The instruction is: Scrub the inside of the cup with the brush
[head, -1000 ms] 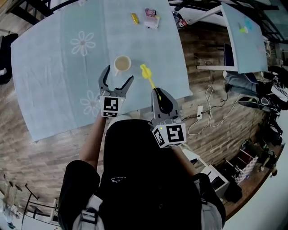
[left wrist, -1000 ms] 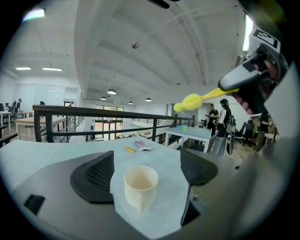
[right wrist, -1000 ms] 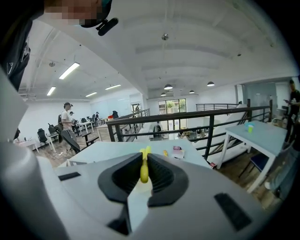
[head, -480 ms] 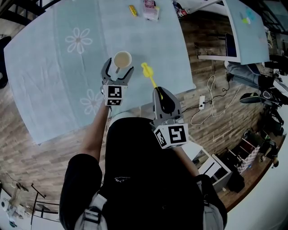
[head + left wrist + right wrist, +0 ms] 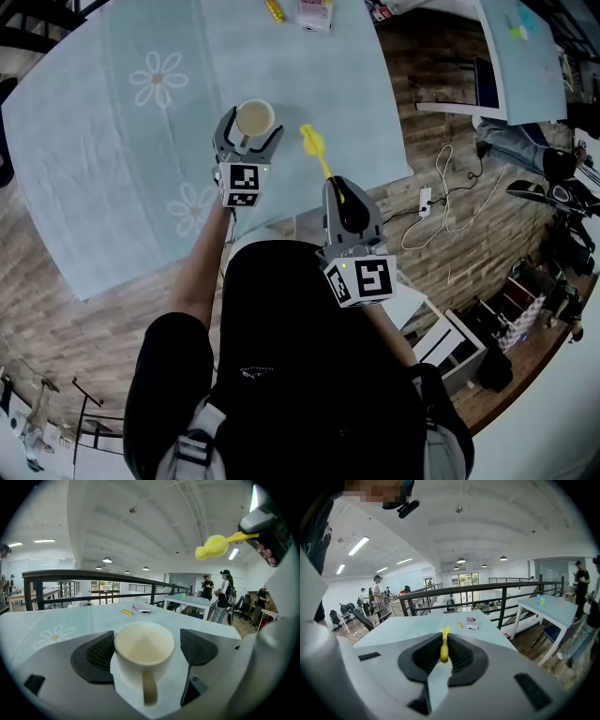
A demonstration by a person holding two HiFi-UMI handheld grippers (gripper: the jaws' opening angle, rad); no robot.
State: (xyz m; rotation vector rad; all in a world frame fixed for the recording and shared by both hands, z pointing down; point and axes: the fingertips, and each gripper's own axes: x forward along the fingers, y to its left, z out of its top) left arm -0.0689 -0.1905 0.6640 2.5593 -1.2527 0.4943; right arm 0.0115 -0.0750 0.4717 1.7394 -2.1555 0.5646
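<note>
Straddling the cup (image 5: 254,117) on the counter (image 5: 112,169) at upper centre, the left tongs (image 5: 250,133) gape unclosed while the right tongs (image 5: 444,654) clench the brush (image 5: 312,145); scrubbing an ungripped cup could topple it.

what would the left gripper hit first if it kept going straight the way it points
The cup. It stands between the left gripper's open jaws, handle toward the gripper, so going straight on would probably bring the handle against the gripper's body first. Past the cup, the table looks free.
</note>
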